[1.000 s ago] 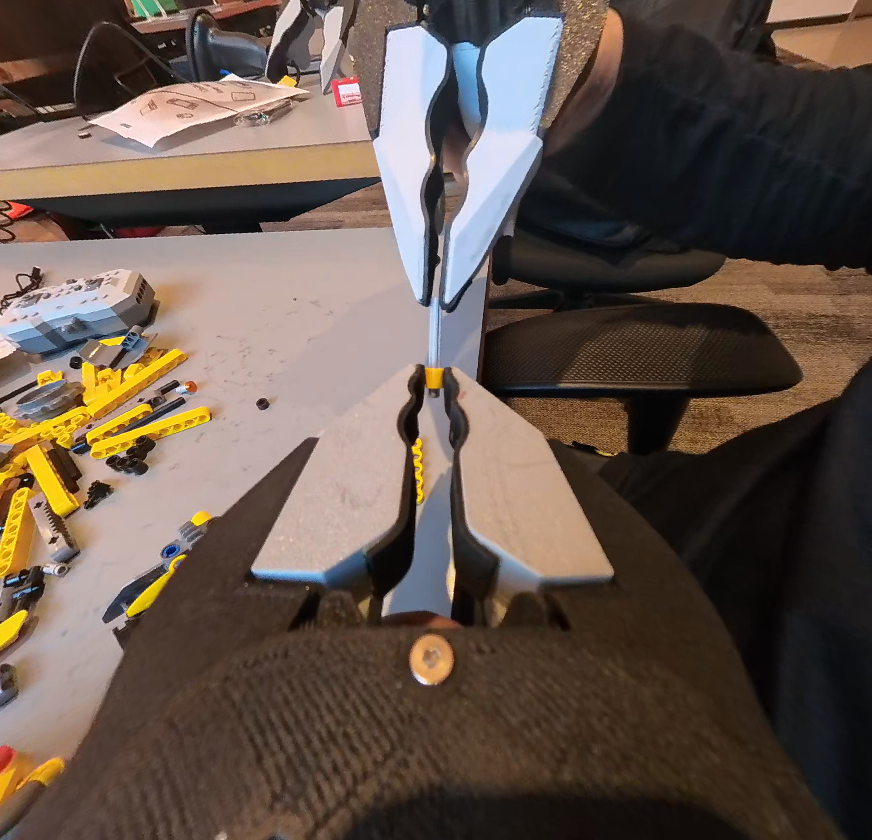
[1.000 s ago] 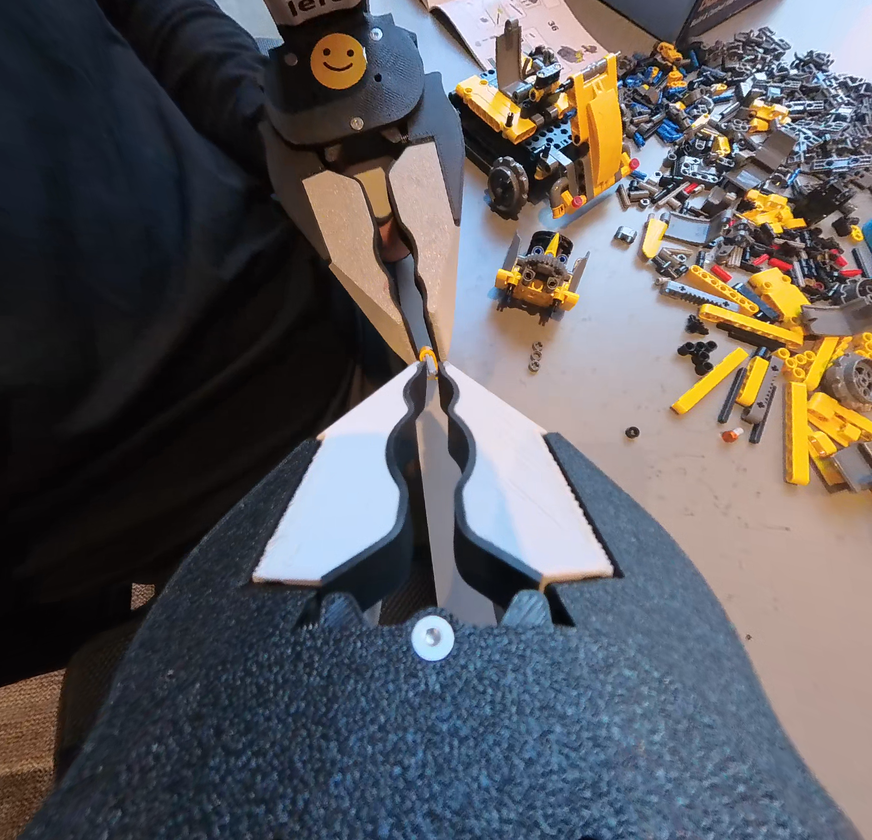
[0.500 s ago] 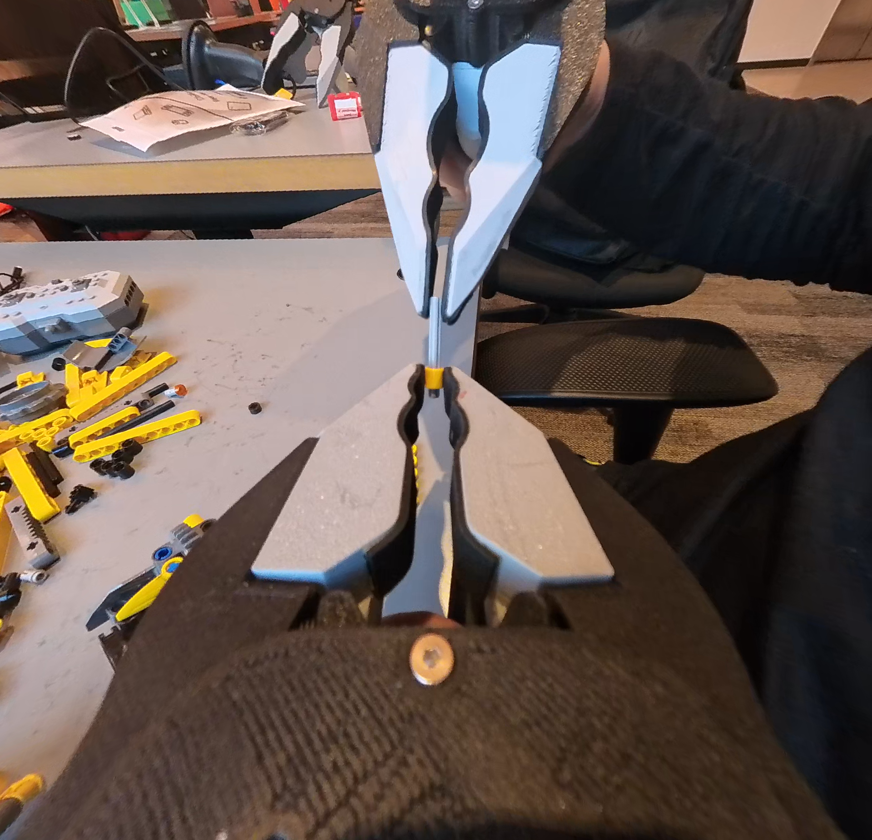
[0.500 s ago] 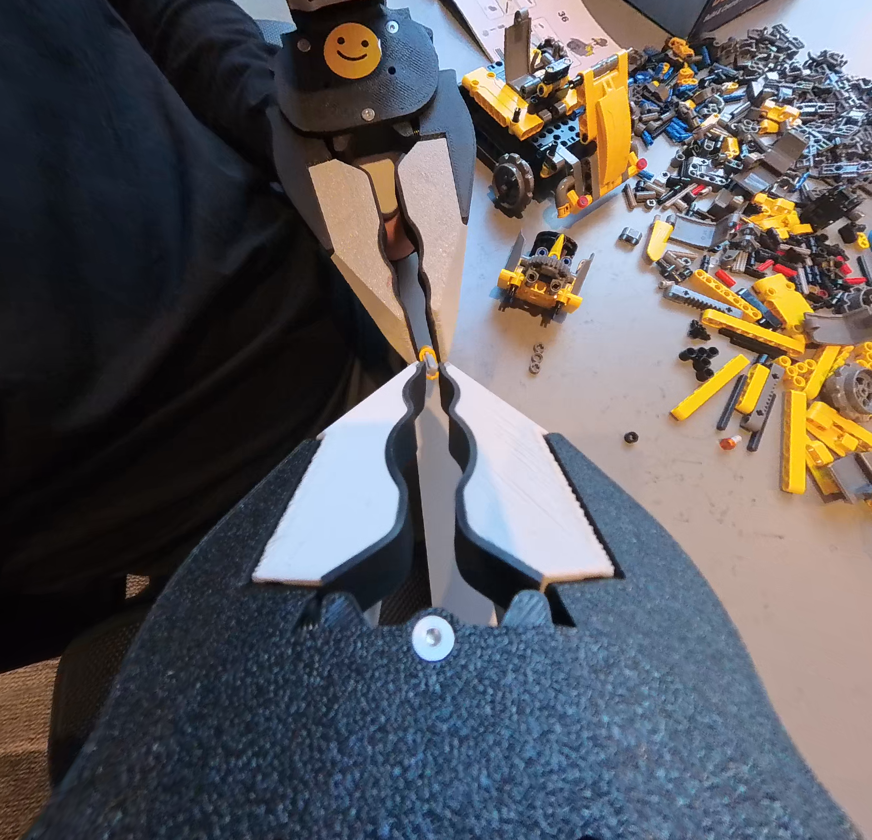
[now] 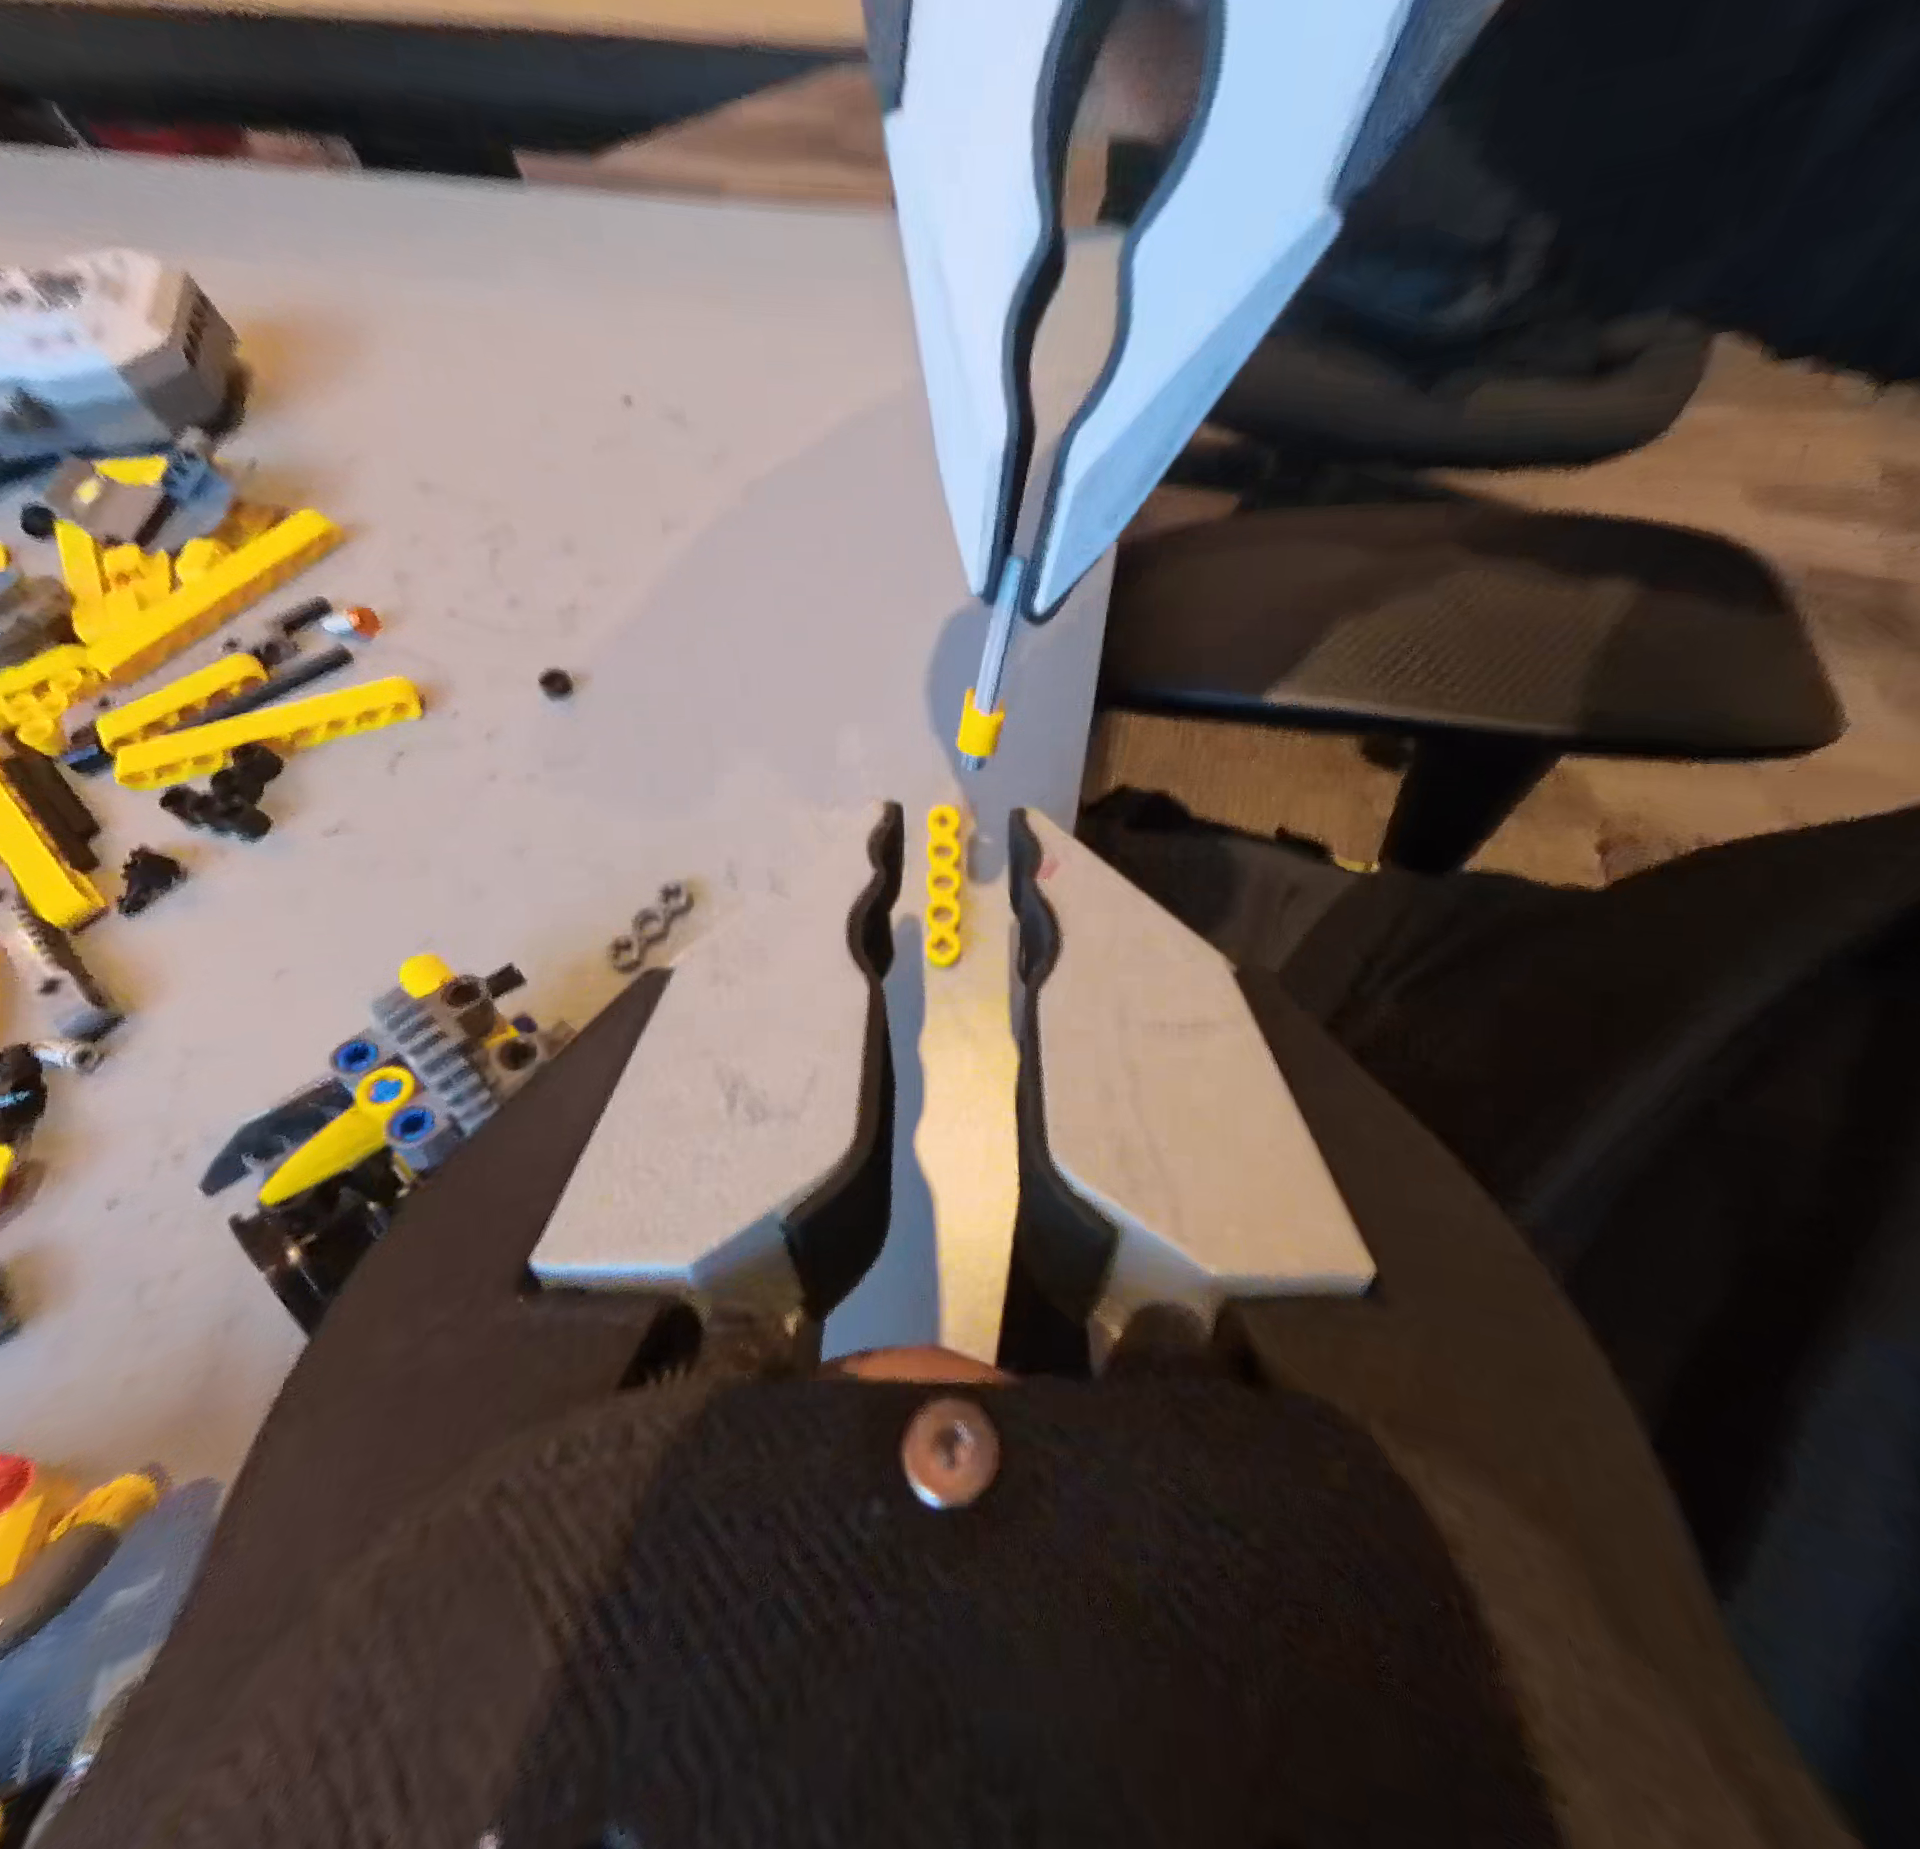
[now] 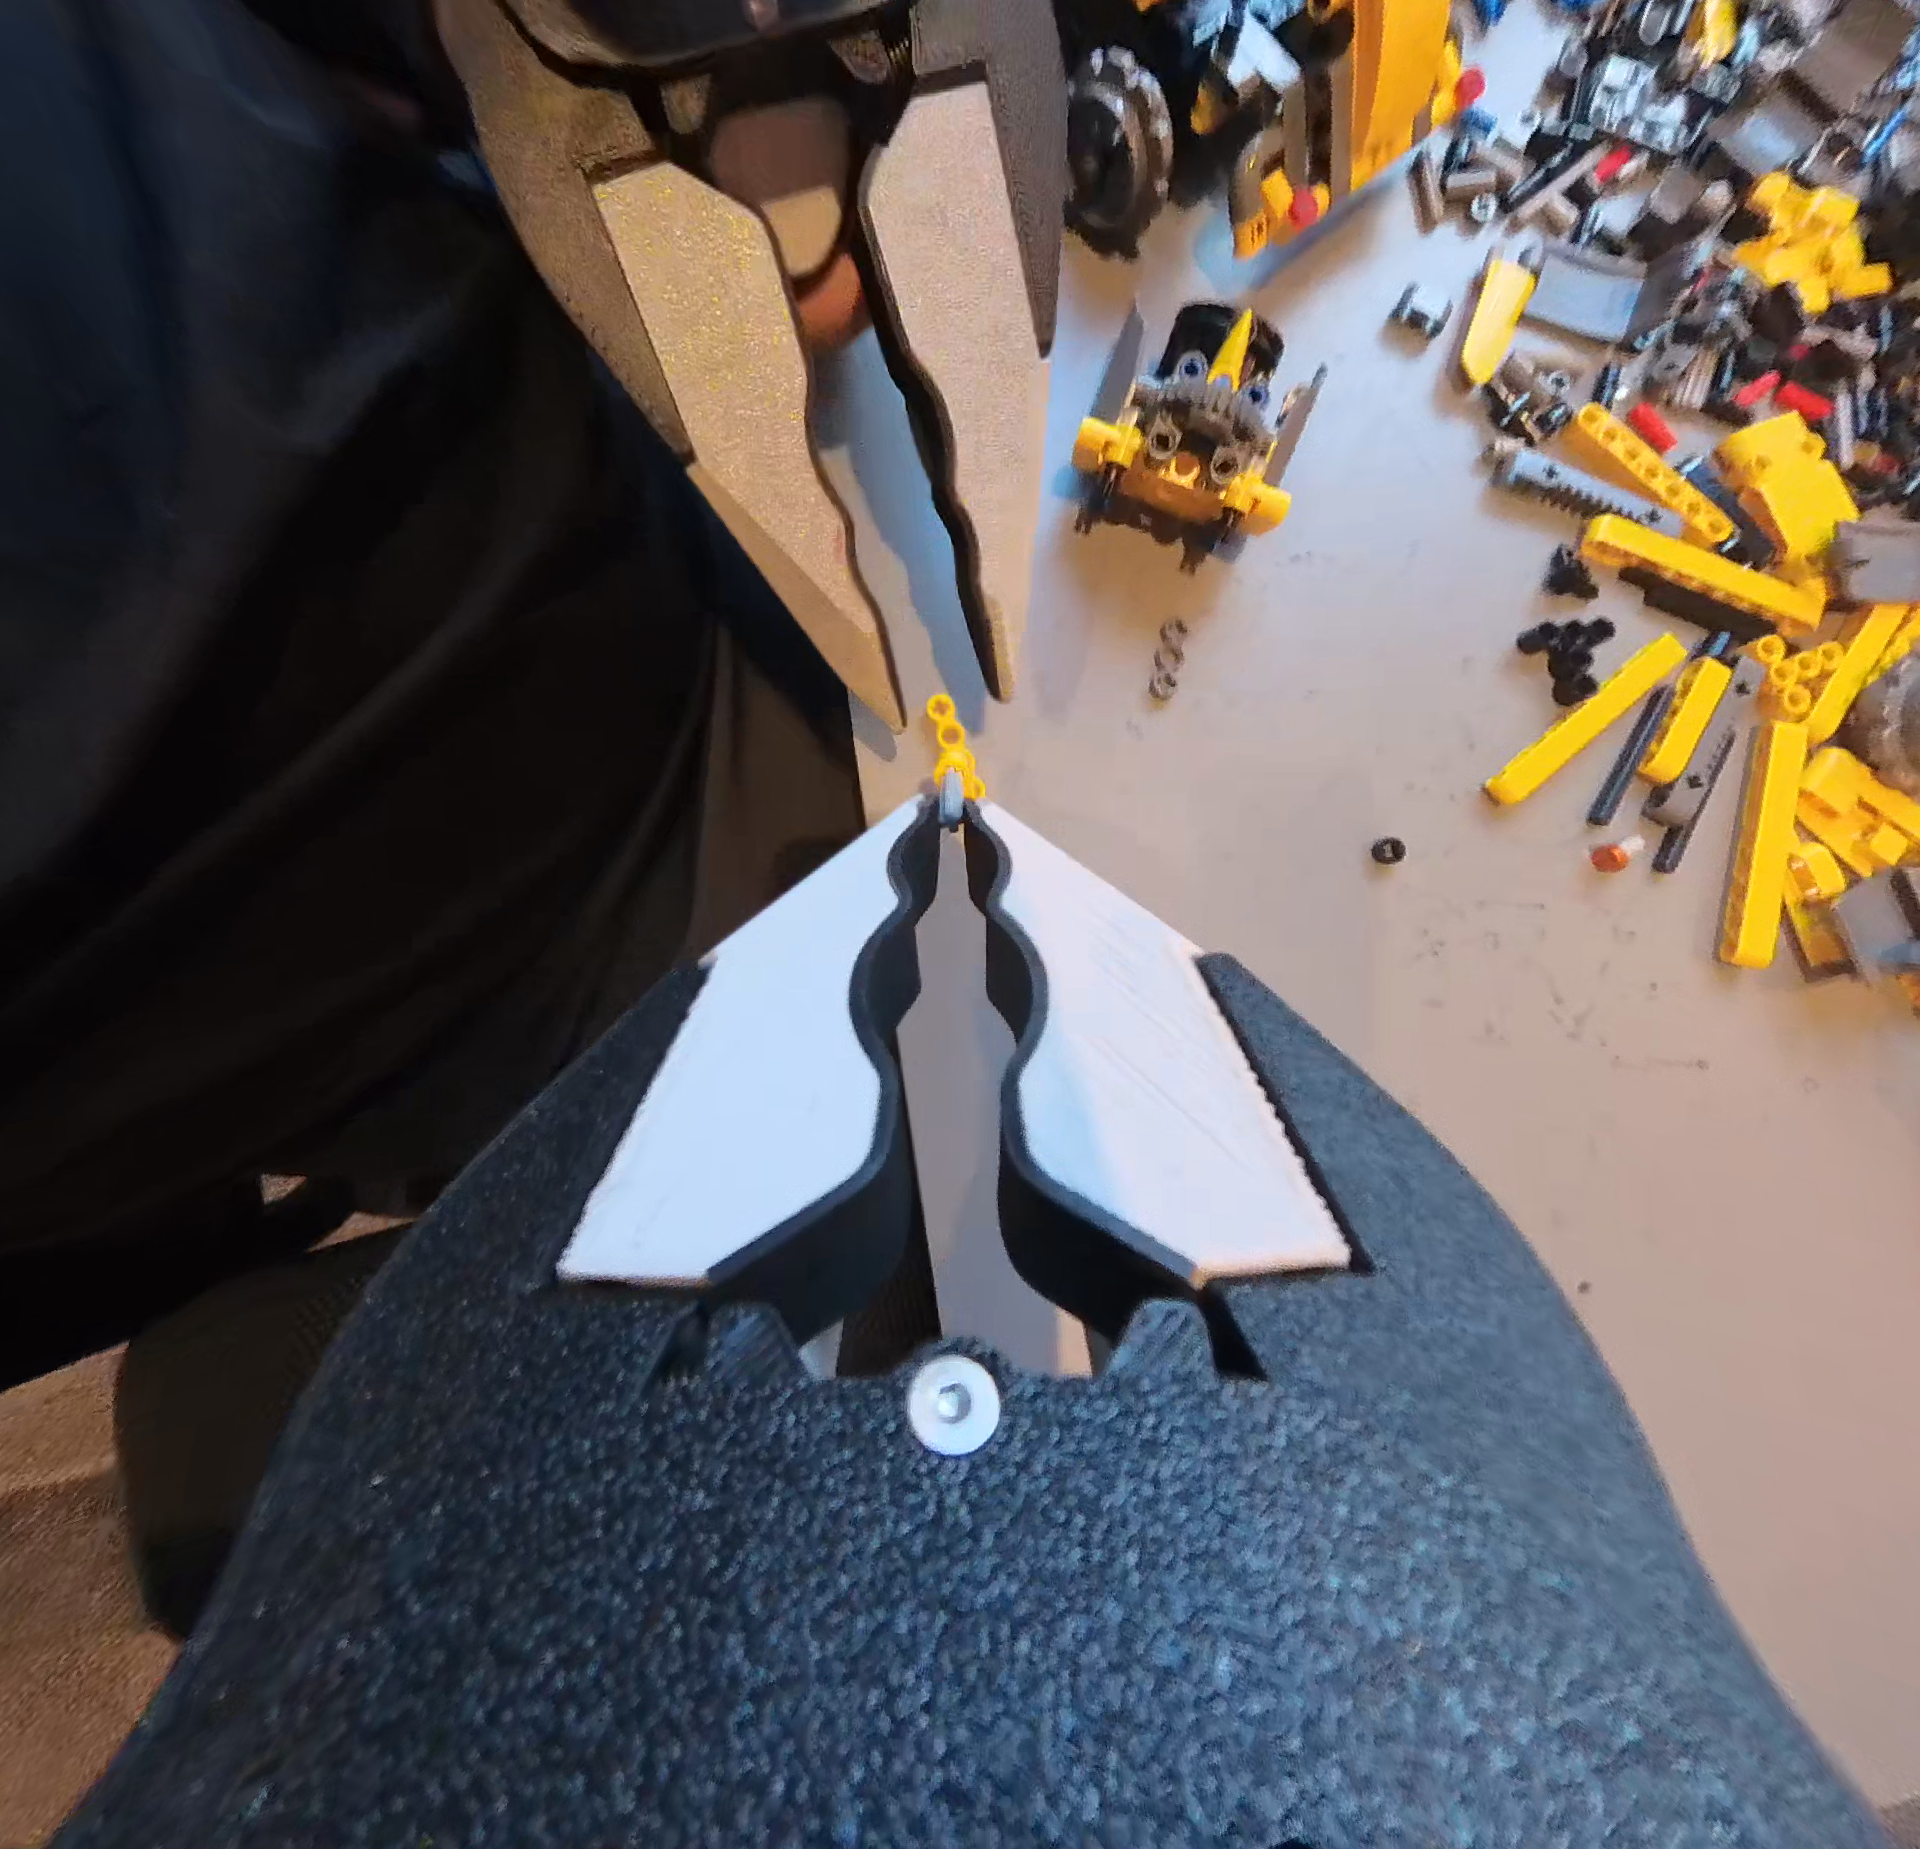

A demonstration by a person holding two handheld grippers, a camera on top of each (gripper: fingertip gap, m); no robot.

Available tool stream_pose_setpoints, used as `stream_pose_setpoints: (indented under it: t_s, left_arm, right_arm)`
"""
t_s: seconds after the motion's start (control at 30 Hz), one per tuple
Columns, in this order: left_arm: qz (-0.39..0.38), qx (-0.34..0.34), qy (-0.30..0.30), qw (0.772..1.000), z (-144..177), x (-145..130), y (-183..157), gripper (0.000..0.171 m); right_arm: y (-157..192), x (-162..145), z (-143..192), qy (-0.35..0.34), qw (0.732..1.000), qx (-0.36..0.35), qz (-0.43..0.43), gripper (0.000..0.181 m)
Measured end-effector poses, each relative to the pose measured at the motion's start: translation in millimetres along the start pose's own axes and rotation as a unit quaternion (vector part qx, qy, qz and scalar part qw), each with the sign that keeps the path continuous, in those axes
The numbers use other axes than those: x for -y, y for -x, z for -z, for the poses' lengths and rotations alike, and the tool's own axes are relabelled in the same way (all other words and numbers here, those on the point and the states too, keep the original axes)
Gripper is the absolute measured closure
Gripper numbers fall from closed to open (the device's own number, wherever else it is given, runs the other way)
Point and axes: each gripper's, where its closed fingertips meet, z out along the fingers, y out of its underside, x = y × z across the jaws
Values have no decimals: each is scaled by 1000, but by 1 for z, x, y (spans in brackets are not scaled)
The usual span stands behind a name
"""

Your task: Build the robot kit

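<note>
My right gripper [image 6: 945,812] is shut on a thin grey axle [image 5: 1000,636] that carries a yellow bush [image 5: 980,724] near its free end. In the left wrist view it [image 5: 1013,594] comes down from above, with the axle pointing at my left gripper. My left gripper [image 5: 951,823] is open and empty, its tips just short of the bush. A short yellow beam with holes [image 5: 942,885] lies on the grey table [image 5: 623,449] between the left fingers. In the right wrist view my left gripper [image 6: 940,708] hangs open over that beam [image 6: 943,734].
Loose yellow and black pieces [image 5: 260,729] lie on the left of the table. A small sub-assembly with a grey gear [image 5: 447,1061] and a grey link [image 5: 652,924] lie near my left gripper. A black office chair [image 5: 1455,646] stands past the table edge. A part-built yellow vehicle [image 6: 1299,54] stands far off. Left and right tips are no more than a few centimetres apart.
My left gripper has opened and let go of the yellow bush on the axle. Both grippers have dropped closer to the table. The right gripper still holds the axle.
</note>
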Motion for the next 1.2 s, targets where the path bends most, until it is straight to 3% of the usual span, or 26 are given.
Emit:
stream_pose_setpoints:
  t_s: [0.33, 0.63, 0.87, 1.2]
  left_arm:
    - [12, -3, 91, 996, -13, -25, 2, 157]
    - [19, -9, 110, 994, -16, -31, 2, 159]
    - [25, -17, 110, 993, -17, -31, 2, 167]
    - [24, -15, 109, 994, -17, -31, 2, 167]
  right_arm:
    - [-5, -16, -20, 113, 993, 25, 5, 177]
    - [-15, -25, -24, 71, 985, 118, -102, 177]
    - [-13, -22, -25, 93, 987, 101, -78, 177]
    - [-11, -19, -26, 183, 982, 52, -11, 177]
